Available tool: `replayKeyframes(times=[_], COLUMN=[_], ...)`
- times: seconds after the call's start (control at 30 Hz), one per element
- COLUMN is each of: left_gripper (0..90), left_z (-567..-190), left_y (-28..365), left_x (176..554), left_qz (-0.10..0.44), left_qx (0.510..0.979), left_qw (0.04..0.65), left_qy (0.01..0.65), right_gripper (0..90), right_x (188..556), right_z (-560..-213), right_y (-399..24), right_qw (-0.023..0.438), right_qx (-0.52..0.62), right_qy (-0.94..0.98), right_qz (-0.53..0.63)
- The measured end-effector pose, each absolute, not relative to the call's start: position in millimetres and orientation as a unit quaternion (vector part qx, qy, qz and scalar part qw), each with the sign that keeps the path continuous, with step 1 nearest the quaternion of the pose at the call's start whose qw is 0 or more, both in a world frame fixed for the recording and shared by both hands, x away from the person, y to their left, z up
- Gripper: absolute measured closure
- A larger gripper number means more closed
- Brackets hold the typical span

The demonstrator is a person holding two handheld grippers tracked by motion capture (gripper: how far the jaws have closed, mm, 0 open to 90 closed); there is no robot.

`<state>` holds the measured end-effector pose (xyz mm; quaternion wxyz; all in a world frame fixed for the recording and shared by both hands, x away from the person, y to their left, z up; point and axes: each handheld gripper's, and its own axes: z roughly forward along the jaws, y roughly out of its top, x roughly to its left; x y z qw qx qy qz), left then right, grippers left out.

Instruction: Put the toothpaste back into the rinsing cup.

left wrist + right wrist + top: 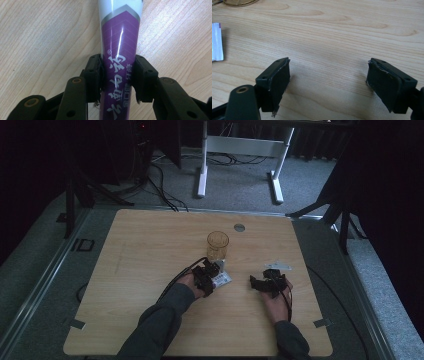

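Left gripper (118,82) straddles my purple-and-white tube (120,45), which lies flat on the wooden table (37,37) just beside the amber glass (217,245); pads sit at its sides, whether they press I cannot tell. Right gripper (329,82) gapes wide, nothing between.

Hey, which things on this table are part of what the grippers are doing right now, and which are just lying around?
In use:
- purple and white tube, lying on the table between the left gripper jaws
- left gripper
- right gripper, open over bare wood

Lying about:
- amber glass, upright just beyond the tube
- grey plate near the right gripper
- round grey disc in the table
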<state>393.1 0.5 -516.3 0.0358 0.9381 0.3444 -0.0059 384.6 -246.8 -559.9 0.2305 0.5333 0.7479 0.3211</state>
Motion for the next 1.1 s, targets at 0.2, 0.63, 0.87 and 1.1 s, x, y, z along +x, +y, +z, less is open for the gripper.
replayKeyframes(times=[0.2,0.63,0.87,1.1], left_gripper=[64.8,70.5,71.3,71.4], left_z=[-515.8,-513.0,-511.0,-506.0], left_y=[1.5,7.8,9.0,9.6], left_x=[394.1,394.9,391.6,390.0], left_qz=[-0.013,-0.029,-0.022,-0.014], left_qx=[0.933,0.926,0.925,0.923], left_qw=[0.038,0.044,0.047,0.054], left_qy=[0.358,0.373,0.376,0.381], right_gripper=[18.5,18.5,18.5,18.5], right_x=[384.6,384.6,384.5,384.2], right_z=[-559.9,-560.0,-559.9,-559.9], right_y=[-246.8,-246.9,-246.6,-246.7], right_qw=[0.230,0.231,0.230,0.229], right_qx=[0.533,0.532,0.532,0.531], right_qy=[0.748,0.749,0.749,0.750], right_qz=[0.321,0.321,0.322,0.322])
